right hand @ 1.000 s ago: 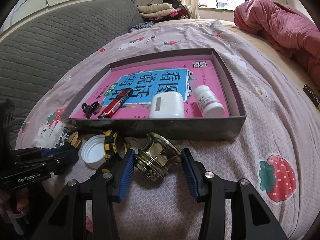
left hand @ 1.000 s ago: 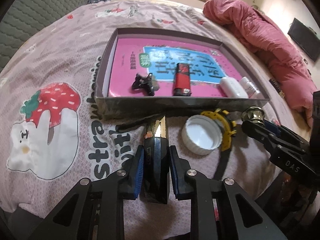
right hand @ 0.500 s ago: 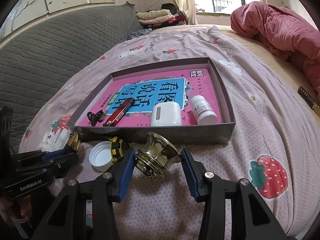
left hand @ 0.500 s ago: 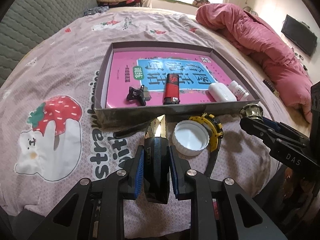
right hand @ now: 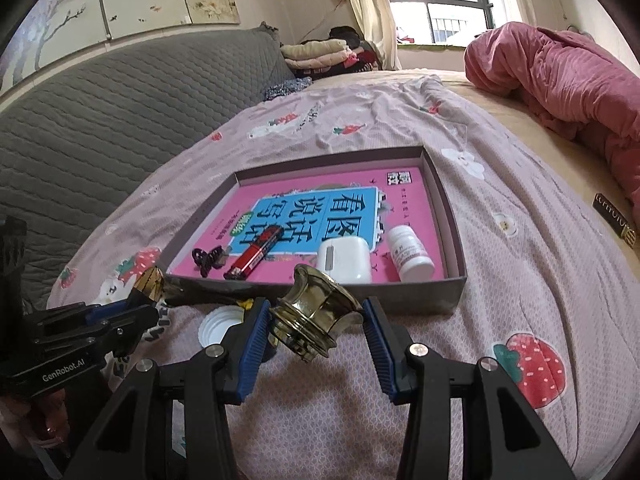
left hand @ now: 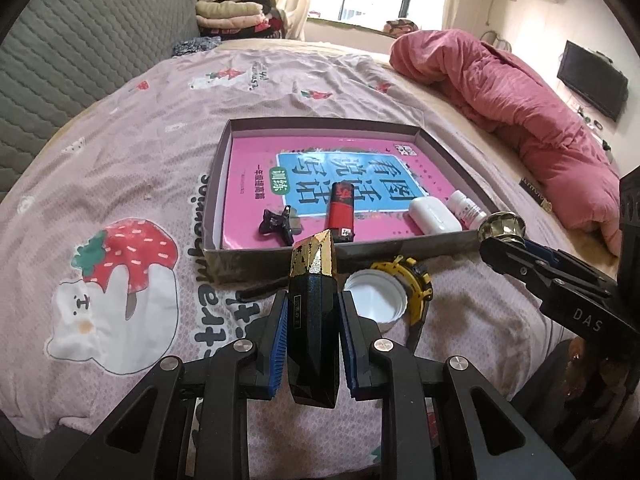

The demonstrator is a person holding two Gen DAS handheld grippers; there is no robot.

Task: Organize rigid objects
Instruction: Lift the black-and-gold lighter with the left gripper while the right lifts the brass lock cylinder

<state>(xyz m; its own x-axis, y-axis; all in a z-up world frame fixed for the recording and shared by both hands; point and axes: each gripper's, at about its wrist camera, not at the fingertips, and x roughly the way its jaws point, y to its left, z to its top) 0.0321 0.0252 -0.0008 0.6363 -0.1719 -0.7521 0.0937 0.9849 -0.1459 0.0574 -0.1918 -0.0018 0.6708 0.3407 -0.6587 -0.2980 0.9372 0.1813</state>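
With the left gripper [left hand: 313, 342] clamping the black-and-gold bottle [left hand: 313, 312] and the right gripper [right hand: 316, 344] pinching the brass knob [right hand: 316, 312] (both near the box [left hand: 256, 258]), we should clear its near wall before lowering.

Clip [left hand: 276, 225], lighter [left hand: 341, 211], case [left hand: 433, 215], bottle [left hand: 466, 210] in tray [left hand: 224, 152]; cap [left hand: 376, 300] before it

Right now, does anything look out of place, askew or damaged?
The brass knob sits tilted in the right gripper. A white cap and yellow watch lie outside the box. No damage shows.
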